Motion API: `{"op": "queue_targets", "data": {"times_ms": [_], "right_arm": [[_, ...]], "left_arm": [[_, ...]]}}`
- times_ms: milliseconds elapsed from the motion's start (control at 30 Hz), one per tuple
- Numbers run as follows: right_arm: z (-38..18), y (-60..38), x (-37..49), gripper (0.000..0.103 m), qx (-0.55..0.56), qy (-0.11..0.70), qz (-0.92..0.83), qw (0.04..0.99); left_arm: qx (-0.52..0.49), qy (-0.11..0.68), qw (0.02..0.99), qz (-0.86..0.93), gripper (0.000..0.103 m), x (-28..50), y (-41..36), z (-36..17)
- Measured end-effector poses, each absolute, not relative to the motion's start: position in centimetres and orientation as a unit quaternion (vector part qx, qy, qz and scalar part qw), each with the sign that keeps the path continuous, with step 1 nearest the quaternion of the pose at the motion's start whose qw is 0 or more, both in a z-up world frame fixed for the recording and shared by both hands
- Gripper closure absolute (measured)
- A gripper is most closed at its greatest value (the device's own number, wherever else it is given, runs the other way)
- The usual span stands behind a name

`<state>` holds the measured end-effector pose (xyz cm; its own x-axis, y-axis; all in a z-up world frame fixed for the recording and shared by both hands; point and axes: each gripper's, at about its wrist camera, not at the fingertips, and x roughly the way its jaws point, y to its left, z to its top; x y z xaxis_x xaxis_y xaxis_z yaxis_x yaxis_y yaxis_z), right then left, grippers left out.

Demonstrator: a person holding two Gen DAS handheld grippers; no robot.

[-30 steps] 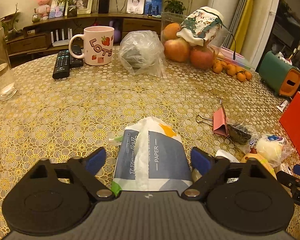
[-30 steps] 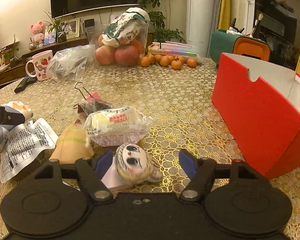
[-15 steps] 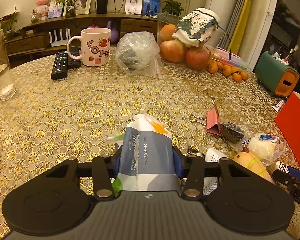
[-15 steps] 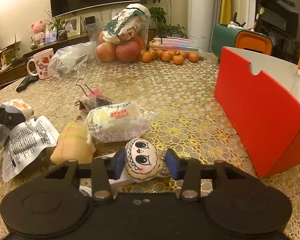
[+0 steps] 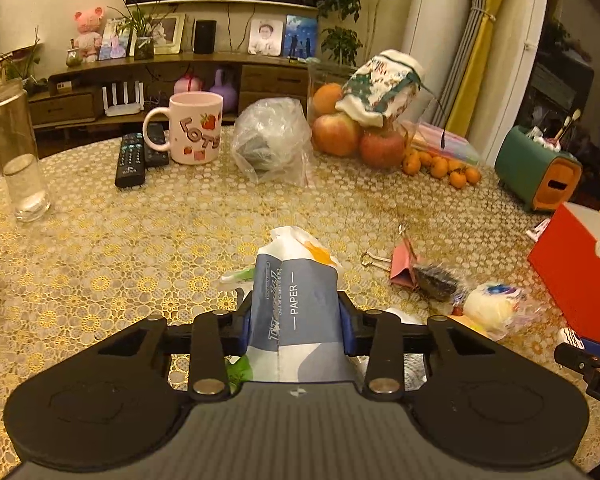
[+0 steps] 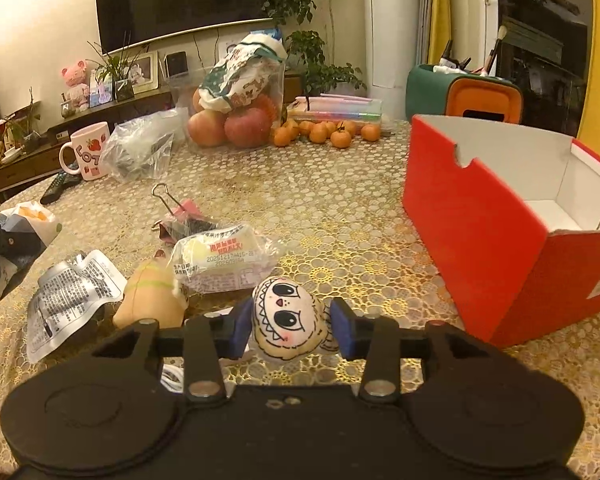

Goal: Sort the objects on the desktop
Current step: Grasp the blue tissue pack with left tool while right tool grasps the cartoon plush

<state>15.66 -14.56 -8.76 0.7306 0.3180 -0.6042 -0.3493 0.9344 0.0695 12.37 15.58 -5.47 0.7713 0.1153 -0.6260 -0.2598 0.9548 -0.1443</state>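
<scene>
Tissue pack [image 5: 296,308] clamped; doll head [image 6: 288,322] clamped.

You're in a home living rm: wall TV [image 6: 188,0] over a low wood sideboard [image 5: 172,76] w/ framed family photos [image 5: 265,37], pink bear toy [image 5: 87,28], potted plants [image 6: 300,4]. Table w/ gold lace cloth [image 5: 140,232] holds strawberry mug [image 5: 196,128], remotes [image 5: 131,159], apples [image 5: 336,134] & tangerines [image 6: 320,132]. Curtains [image 5: 472,52] on your right.

tissue pack [image 5: 296,308]: "PAPER" | pink mug [image 5: 196,128]: "LOTS"
</scene>
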Motion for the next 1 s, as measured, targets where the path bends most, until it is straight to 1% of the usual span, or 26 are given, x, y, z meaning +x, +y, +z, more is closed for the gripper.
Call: {"op": "queue_targets", "data": {"times_ms": [467,1000], "right_arm": [[-5.0,-18.4,13.6,0.063,-0.002,0.299,0.179,0.937],[-1.6,-25.2,14.4,0.063,0.015,0.280,0.153,0.948]], "left_arm": [[-0.106,0.304,0.945,0.054,0.065,10.5,10.7,-1.2],[-0.051,0.311,0.946,-0.079,0.065,13.3,-2.1,1.1]]}}
